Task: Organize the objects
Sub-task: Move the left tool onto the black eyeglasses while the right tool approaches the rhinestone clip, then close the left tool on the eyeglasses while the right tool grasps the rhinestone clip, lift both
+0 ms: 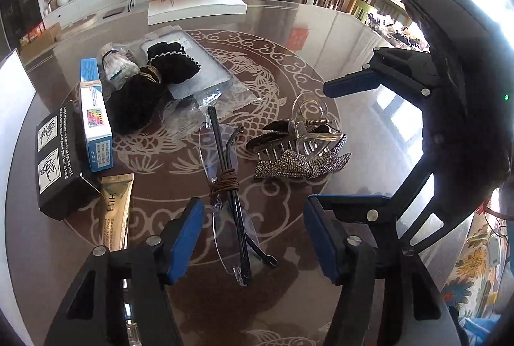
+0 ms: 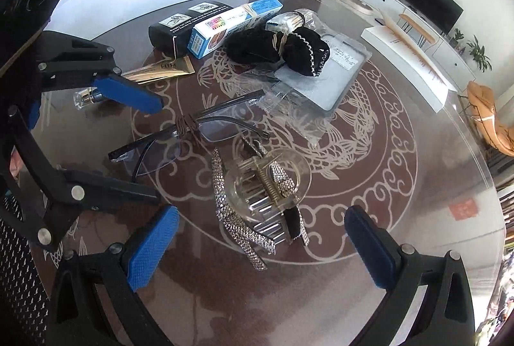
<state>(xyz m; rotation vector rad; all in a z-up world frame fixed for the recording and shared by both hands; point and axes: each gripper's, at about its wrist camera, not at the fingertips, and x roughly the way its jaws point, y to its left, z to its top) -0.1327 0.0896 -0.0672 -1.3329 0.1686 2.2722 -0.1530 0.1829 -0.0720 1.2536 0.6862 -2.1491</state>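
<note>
While the left gripper hangs with its pads parted on either side of the folded glasses, touching neither lens nor arm, bare glass table lies open ahead to its right. Just beyond it, the right gripper stands wide and empty over the clear hair claw and rhinestone bow. Boxes, a gold tube and black cloth crowd the left gripper's far left, well short of the table's rim.
</note>
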